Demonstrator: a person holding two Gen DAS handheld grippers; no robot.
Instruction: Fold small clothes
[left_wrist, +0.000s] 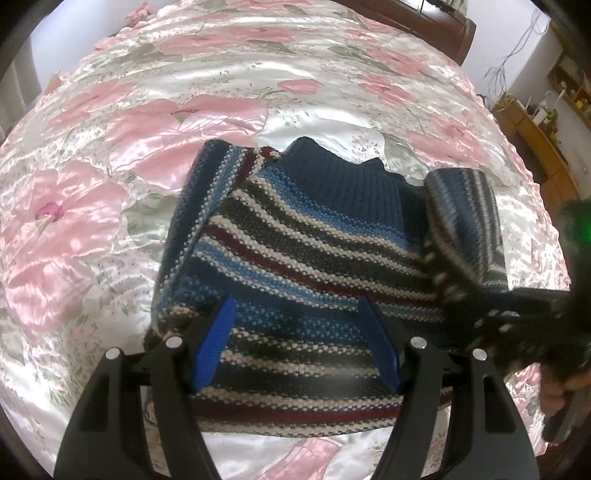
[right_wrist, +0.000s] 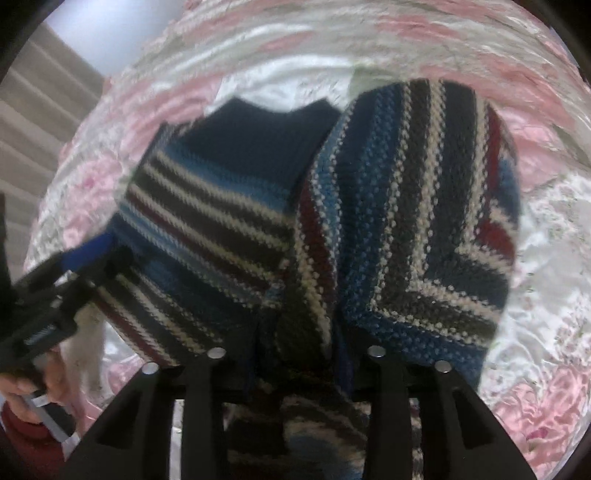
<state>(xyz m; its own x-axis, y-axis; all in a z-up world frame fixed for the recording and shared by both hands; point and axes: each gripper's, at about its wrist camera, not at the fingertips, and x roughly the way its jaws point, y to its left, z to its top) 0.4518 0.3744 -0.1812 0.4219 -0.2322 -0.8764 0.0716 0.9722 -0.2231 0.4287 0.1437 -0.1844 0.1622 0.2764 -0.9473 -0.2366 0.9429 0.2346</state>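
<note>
Left wrist view: the left gripper (left_wrist: 297, 306) hovered with jaws spread over the striped knit sweater (left_wrist: 295, 240) lying on the floral bedspread (left_wrist: 147, 110). Right wrist view: the right gripper (right_wrist: 295, 365) was clenched on a lifted sweater fold.

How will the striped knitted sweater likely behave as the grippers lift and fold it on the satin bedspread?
The sweater is probably floppy: its sleeve drapes from the right gripper. The chunky knit suggests good grip and some bulk. The shiny bedspread may let it slide.
</note>
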